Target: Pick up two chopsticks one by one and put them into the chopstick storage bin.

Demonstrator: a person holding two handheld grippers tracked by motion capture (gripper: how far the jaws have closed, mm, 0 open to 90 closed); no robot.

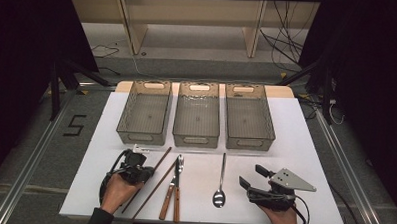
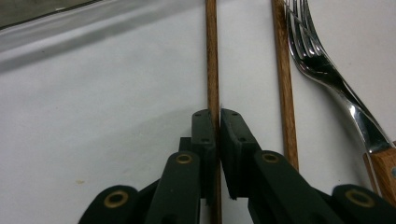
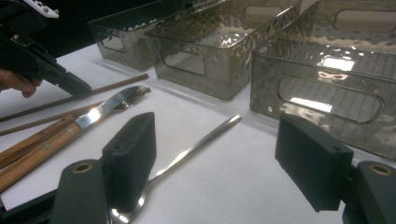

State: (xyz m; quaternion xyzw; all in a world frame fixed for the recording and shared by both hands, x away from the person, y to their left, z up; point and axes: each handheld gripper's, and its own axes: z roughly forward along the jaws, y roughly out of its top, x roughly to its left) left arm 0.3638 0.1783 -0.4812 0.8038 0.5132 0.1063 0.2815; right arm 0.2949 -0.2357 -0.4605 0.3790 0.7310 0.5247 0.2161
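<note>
Two brown wooden chopsticks lie slantwise on the white table. My left gripper (image 2: pixel 218 114) is shut on the left chopstick (image 2: pixel 213 70), which runs straight up between its pads. The second chopstick (image 2: pixel 285 93) lies just to the right, beside a wood-handled fork (image 2: pixel 322 60). From above, the left gripper (image 1: pixel 148 174) sits at the front left over that chopstick (image 1: pixel 162 158). My right gripper (image 1: pixel 250 175) rests open at the front right. A steel spoon (image 3: pixel 205 137) lies on the table in front of the right gripper (image 3: pixel 212 123), its bowl behind the left jaw.
Three grey see-through bins (image 1: pixel 196 114) stand in a row at the back of the table (image 1: pixel 295 145). The fork (image 1: pixel 179 164) and a second wood-handled utensil (image 1: pixel 166 203) lie between the chopsticks and the spoon (image 1: pixel 221 178). The nearest bin (image 3: pixel 327 93) stands close ahead of the right gripper.
</note>
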